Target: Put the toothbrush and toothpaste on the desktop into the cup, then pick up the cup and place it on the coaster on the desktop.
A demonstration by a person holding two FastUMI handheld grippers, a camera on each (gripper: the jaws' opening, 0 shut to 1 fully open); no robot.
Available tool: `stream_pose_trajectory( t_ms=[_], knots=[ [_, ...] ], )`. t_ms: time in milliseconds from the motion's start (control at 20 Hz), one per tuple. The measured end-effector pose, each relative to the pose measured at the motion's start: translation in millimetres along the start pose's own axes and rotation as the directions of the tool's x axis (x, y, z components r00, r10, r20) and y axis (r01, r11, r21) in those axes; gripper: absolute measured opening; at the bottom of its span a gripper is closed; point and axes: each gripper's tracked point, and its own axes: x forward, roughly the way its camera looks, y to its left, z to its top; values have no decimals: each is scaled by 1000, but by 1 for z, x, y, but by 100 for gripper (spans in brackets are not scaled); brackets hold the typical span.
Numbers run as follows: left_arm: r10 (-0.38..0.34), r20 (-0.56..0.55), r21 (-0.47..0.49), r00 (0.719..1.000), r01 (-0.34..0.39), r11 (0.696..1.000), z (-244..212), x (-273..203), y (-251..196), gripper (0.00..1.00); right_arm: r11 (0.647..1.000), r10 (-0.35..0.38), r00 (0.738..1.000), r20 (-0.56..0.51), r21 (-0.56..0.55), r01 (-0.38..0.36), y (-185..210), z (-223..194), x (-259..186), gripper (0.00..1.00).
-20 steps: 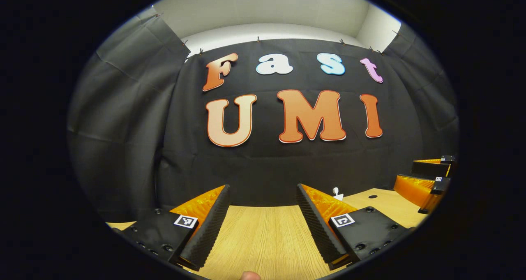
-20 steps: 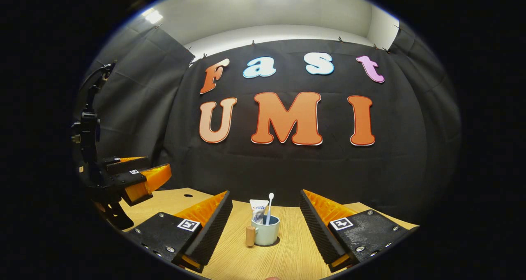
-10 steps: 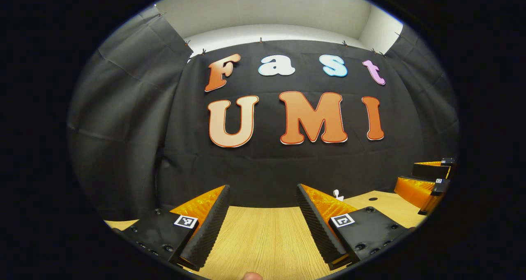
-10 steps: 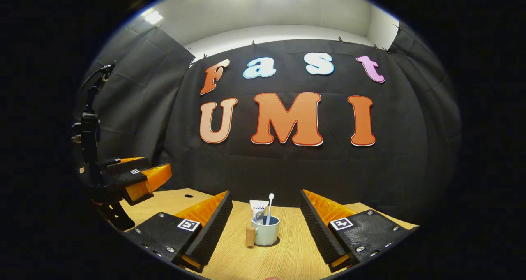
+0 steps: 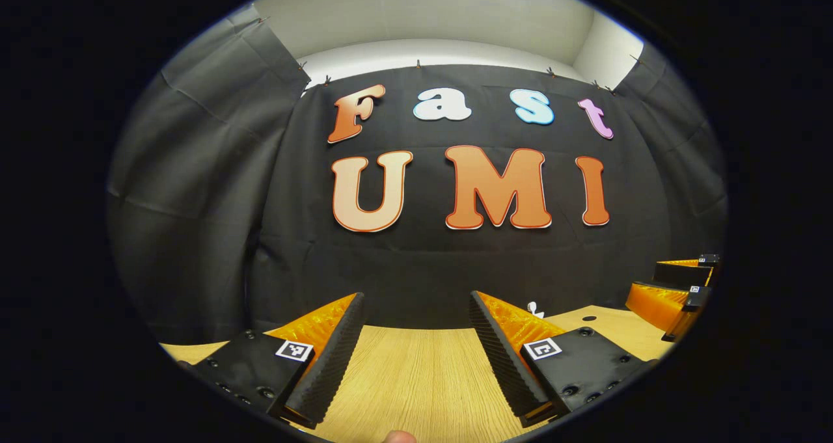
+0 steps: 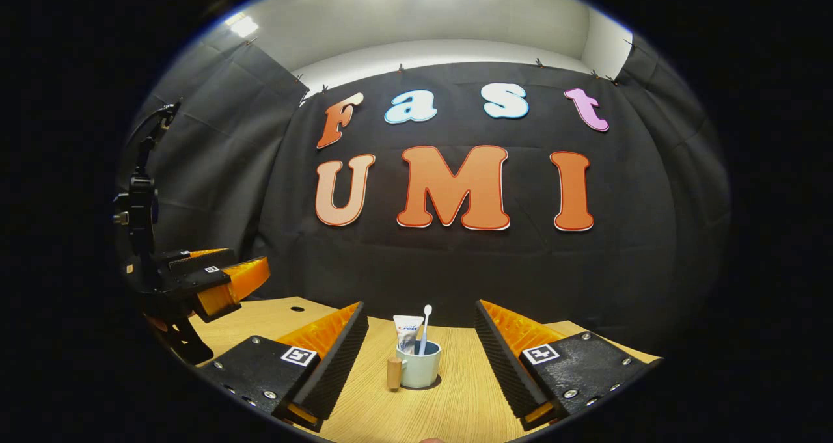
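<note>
right gripper [image 6: 420,352] at the bottom of the right gripper view, fingers spread wide with nothing between the pads, hovering over the wooden desktop [image 6: 449,410]. framed between those fingers, lower centre of frame, the pale green cup [image 6: 420,370] stands upright with a wooden-tipped handle sticking out to frame left. cup sits on a dark round coaster [image 6: 435,385], just a sliver of it peeking out at the base on the right. inside the cup the toothpaste [image 6: 407,331] tube stands on the left and the white toothbrush [image 6: 425,329] leans beside it, head up. tube has small blue and red print, too tiny to read. bare wood on all sides of the cup, both fingers well apart from it. left gripper [image 6: 218,277] shows at the left edge of that view, held off the desktop, well apart from the cup; its opening is hard to judge from there. in the left gripper view the left gripper [image 5: 416,345] sits at the bottom, fingers wide apart and holding nothing, open wood grain running between them to the desktop's far edge against the black cloth wall. square black-and-white marker tags on each finger block. small dark hole [image 5: 589,318] in the desktop at lower right, and the toothbrush head [image 5: 535,309] pokes up behind the right-hand finger. right gripper [image 5: 677,287] at the far right edge.
</note>
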Motion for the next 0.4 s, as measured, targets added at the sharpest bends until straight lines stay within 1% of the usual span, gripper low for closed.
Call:
stream_pose_trajectory(
  t_ms=[100,150,200,250,400],
  knots=[
    [-1,1,-3,1000,1,1000,0,0,-1,100,1000,-1,1000,-1,-1,1,1,-1,-1,100],
    [-1,-1,-4,1000,1,1000,-2,-1,0,100,1000,0,1000,-3,-2,0,1,-1,0,99],
    [-2,-3,-6,1000,2,1000,-3,-1,0,100,1000,-2,1000,-4,-4,2,0,-2,-1,100],
    [-1,-5,-7,1000,1,1000,-3,0,1,100,1000,-1,1000,-4,-3,1,0,-3,-1,99],
    [0,-6,-10,1000,0,1000,-4,-2,1,100,1000,-2,1000,-4,1,2,0,-1,-1,99]
  ],
)
